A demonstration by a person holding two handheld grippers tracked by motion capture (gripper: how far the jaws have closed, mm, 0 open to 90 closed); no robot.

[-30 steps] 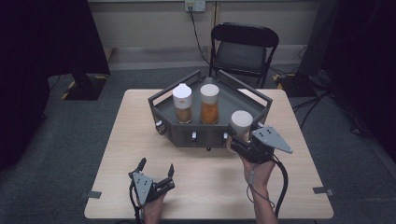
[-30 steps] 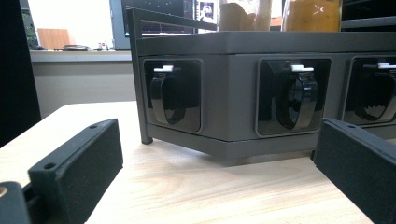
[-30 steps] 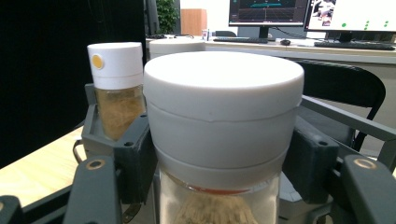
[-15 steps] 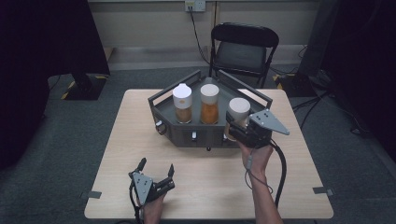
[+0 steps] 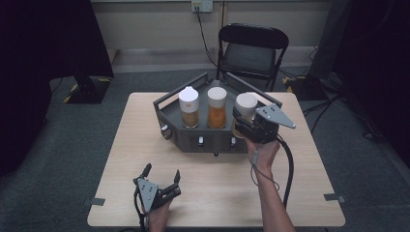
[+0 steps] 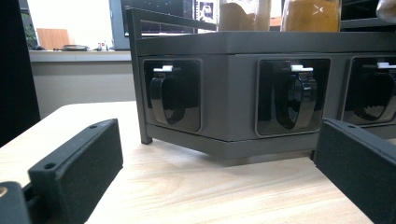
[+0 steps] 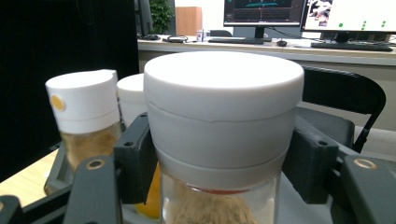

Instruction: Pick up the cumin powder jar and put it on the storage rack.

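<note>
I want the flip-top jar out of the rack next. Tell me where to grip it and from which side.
Grip the flip-top jar on its white cap or the neck just under it, which stand above the rack wall. Come from the person's side, above the front wall: the middle jar stands close beside it, so probably only front and back faces are free. The left tool, open, is nearest.

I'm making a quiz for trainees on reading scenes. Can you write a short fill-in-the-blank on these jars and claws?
1. The rack holds ____ white-lidded jars.
2. The right claw is shut on a jar just below its ____.
3. The left claw is open, resting on the ____.
4. Behind the table stands a black ____.

Missing words: three; lid; table; chair
</note>
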